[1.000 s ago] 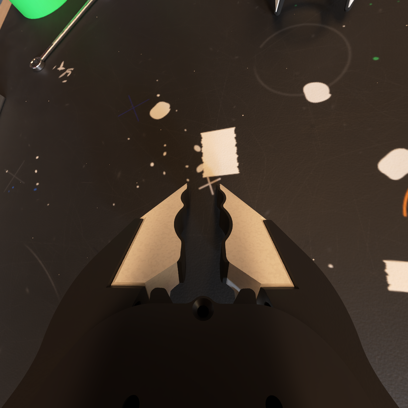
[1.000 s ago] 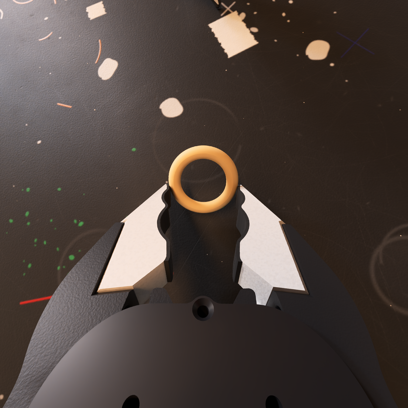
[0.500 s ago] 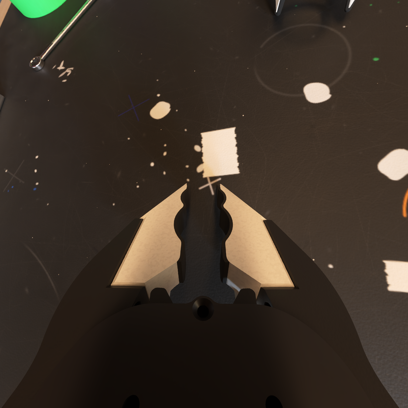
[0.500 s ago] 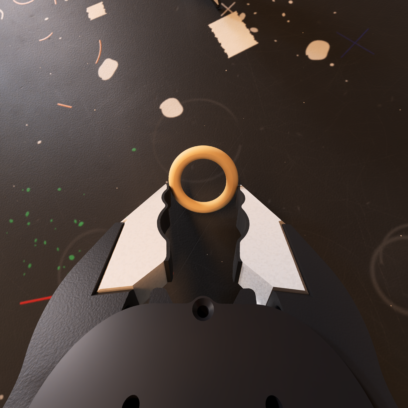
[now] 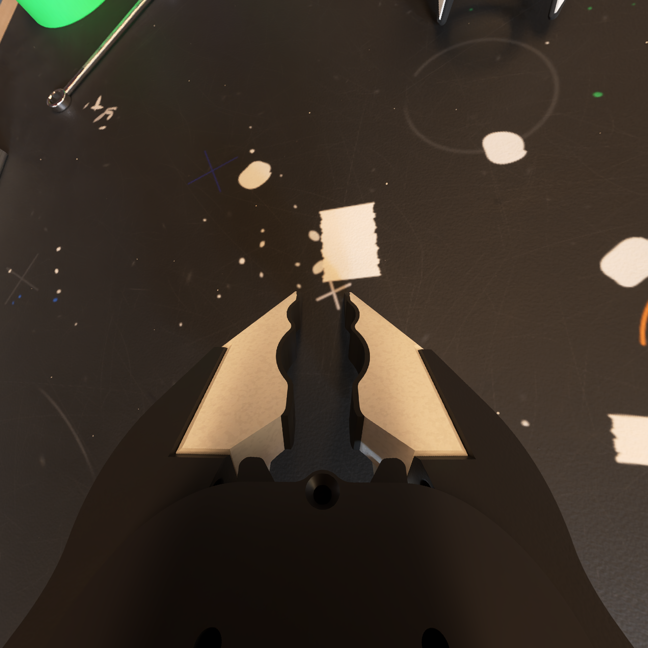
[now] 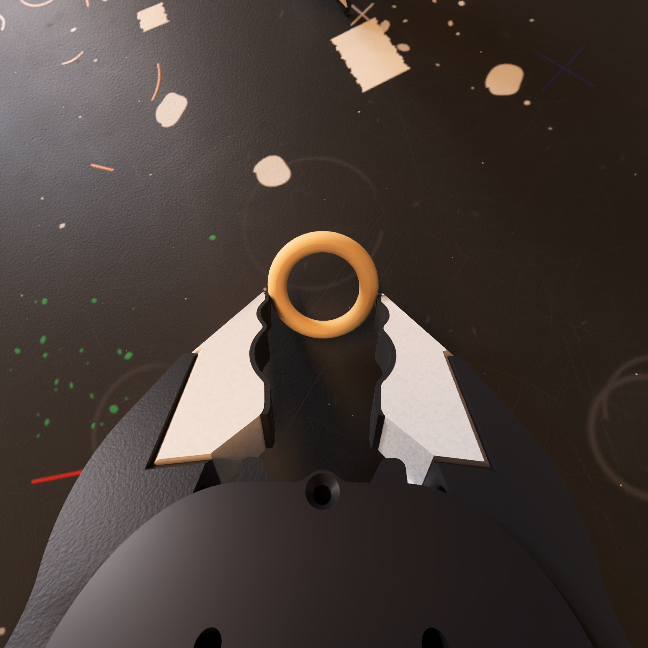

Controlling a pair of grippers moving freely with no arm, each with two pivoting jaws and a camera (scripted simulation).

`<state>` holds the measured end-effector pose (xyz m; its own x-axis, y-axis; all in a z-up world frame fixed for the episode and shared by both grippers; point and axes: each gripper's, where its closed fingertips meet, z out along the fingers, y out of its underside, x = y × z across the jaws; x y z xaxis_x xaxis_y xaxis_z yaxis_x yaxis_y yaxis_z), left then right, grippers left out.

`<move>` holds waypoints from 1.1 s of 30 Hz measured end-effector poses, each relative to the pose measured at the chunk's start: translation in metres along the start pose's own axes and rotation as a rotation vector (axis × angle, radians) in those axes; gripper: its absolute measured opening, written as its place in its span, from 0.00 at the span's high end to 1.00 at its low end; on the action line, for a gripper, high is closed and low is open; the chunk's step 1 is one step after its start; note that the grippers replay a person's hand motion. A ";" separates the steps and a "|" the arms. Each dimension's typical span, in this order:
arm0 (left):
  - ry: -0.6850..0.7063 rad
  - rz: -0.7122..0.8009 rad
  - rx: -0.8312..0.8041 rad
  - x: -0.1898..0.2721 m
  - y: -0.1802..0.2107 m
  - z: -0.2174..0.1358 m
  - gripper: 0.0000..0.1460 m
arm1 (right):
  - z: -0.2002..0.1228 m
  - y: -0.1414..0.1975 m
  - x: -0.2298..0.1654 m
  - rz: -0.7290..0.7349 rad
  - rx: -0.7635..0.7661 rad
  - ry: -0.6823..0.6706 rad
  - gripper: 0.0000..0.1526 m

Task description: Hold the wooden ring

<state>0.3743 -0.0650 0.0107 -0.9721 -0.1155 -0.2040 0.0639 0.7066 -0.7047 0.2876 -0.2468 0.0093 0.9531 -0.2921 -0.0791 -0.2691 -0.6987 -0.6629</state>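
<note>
The ring [image 6: 322,284] is clamped between the right gripper [image 6: 322,296] tips above a dark, paint-flecked table [image 6: 491,210]. The left gripper [image 5: 322,296] is parted slightly, empty. A green object [image 5: 59,12], possibly a handle, is cropped.

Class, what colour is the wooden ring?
Light orange-tan wooden ring, clearest in the right wrist view.

Beyond the metal rod [image 5: 101,52], a green object [image 5: 56,12] is running off the top edge; the rod's far end is vanishing there too.
</note>
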 end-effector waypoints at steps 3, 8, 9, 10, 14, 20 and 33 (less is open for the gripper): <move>0.001 -0.002 0.000 0.000 0.000 0.000 0.84 | 0.000 0.000 0.000 -0.003 -0.004 0.003 0.61; -0.002 0.003 -0.001 0.000 0.000 0.000 0.84 | 0.000 0.000 0.000 -0.004 -0.006 0.003 0.61; -0.004 0.004 -0.002 0.000 0.000 0.000 0.84 | 0.000 0.000 0.000 -0.005 -0.007 0.003 0.61; -0.005 0.007 -0.002 0.000 0.000 0.000 0.84 | 0.000 0.000 0.000 -0.005 -0.008 0.003 0.61; -0.010 0.016 -0.004 0.000 -0.001 0.000 0.85 | 0.000 0.000 0.000 -0.005 -0.007 0.002 0.61; -0.012 0.020 -0.005 0.001 -0.001 0.000 0.85 | 0.000 0.000 0.000 -0.005 -0.006 0.000 0.61; -0.005 0.011 -0.005 0.001 -0.001 0.001 0.85 | 0.000 0.000 0.000 -0.003 -0.002 -0.003 0.61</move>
<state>0.3737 -0.0659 0.0106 -0.9703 -0.1110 -0.2147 0.0734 0.7111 -0.6993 0.2871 -0.2468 0.0093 0.9544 -0.2878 -0.0792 -0.2663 -0.7011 -0.6614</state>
